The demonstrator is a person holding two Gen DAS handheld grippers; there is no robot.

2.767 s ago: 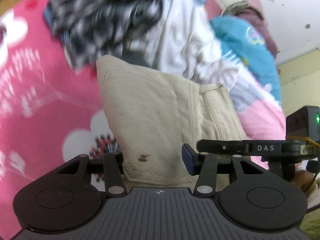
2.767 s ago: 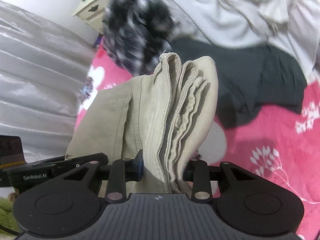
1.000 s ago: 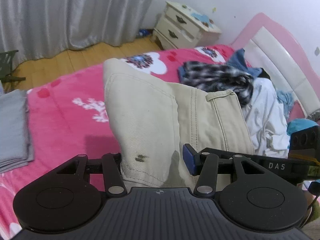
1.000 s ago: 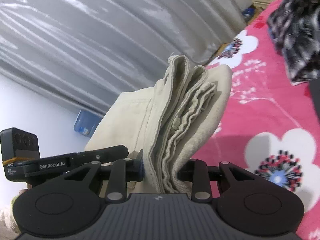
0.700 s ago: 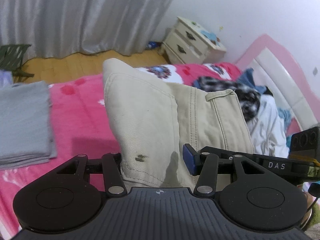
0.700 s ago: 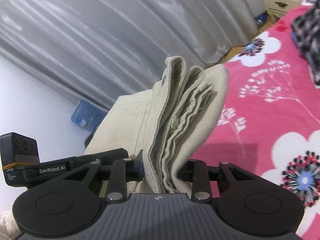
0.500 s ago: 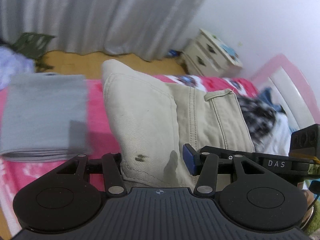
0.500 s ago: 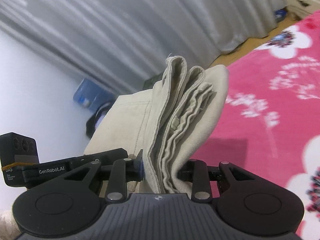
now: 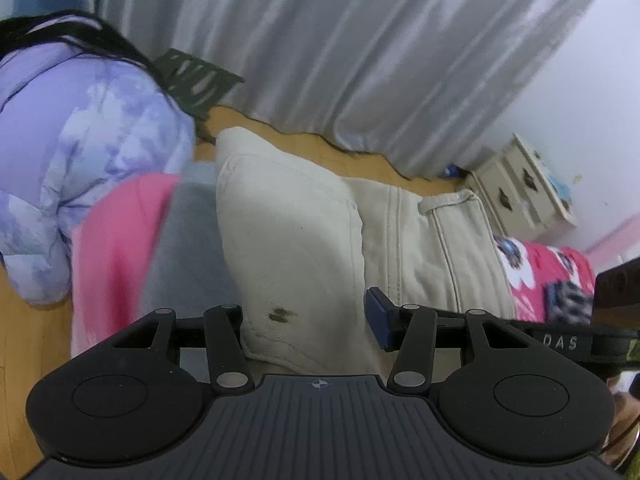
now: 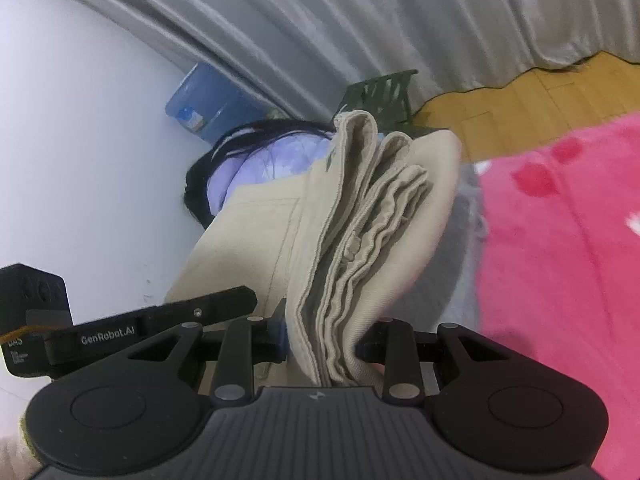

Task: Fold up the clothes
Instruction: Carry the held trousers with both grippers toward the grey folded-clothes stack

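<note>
Folded beige trousers are held up in the air between both grippers. My left gripper is shut on one edge of the bundle, near a small dark stain. My right gripper is shut on the stacked folded layers of the trousers. A folded grey garment lies on the pink floral bedspread below and behind the trousers; it also shows in the right wrist view. The other gripper shows at the edge of each view.
A person in a lilac jacket with dark hair is close at the left beside the bed. Grey curtains, wooden floor, a cream nightstand, a green crate and a blue water jug lie behind.
Both grippers have swung left with the trousers, away from the clothes pile and towards the foot of the bed. The grey folded garment and the person have come into view.
</note>
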